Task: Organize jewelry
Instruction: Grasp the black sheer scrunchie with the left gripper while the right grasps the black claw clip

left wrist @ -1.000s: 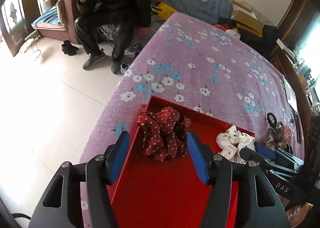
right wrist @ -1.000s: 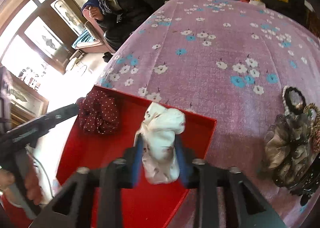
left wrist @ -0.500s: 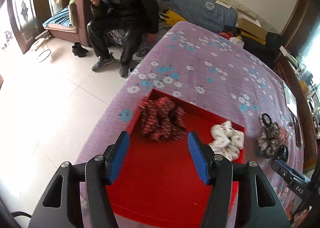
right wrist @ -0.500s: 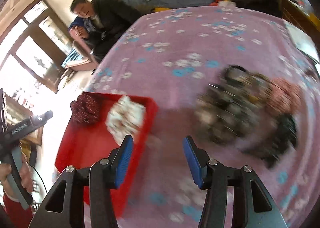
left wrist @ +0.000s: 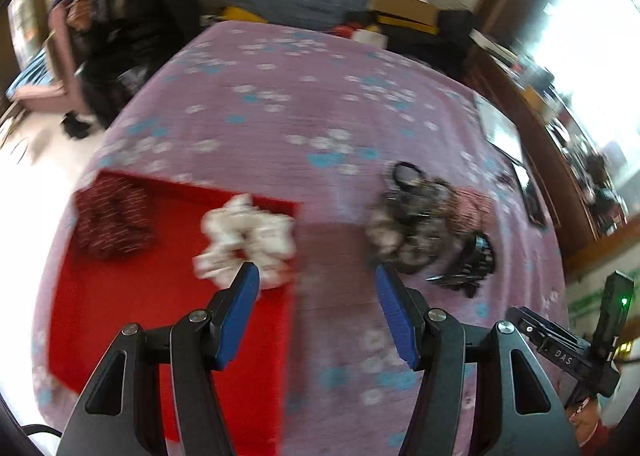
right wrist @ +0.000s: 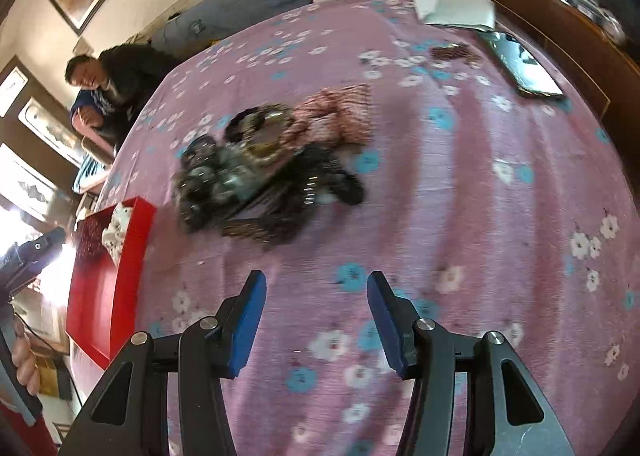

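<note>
A red tray point(left wrist: 160, 316) lies on the purple flowered cloth; it holds a dark red dotted scrunchie point(left wrist: 112, 220) and a white scrunchie point(left wrist: 248, 236). A blurred pile of hair ties and jewelry point(left wrist: 424, 224) lies to the tray's right. My left gripper point(left wrist: 316, 276) is open and empty, over the cloth between tray and pile. My right gripper point(right wrist: 316, 284) is open and empty, short of the pile point(right wrist: 260, 168). The tray point(right wrist: 108, 280) shows at the left in the right wrist view.
A person in black point(left wrist: 132, 16) sits beyond the bed's far left corner. A dark tablet point(right wrist: 524, 68) and white paper point(right wrist: 452, 8) lie on the cloth at far right. A wooden sideboard point(right wrist: 560, 28) runs along the right. The other gripper's handle point(left wrist: 572, 352) is at lower right.
The right gripper let go of the white scrunchie in the tray and swung right toward the pile. The left gripper has swung right from over the tray toward the pile.
</note>
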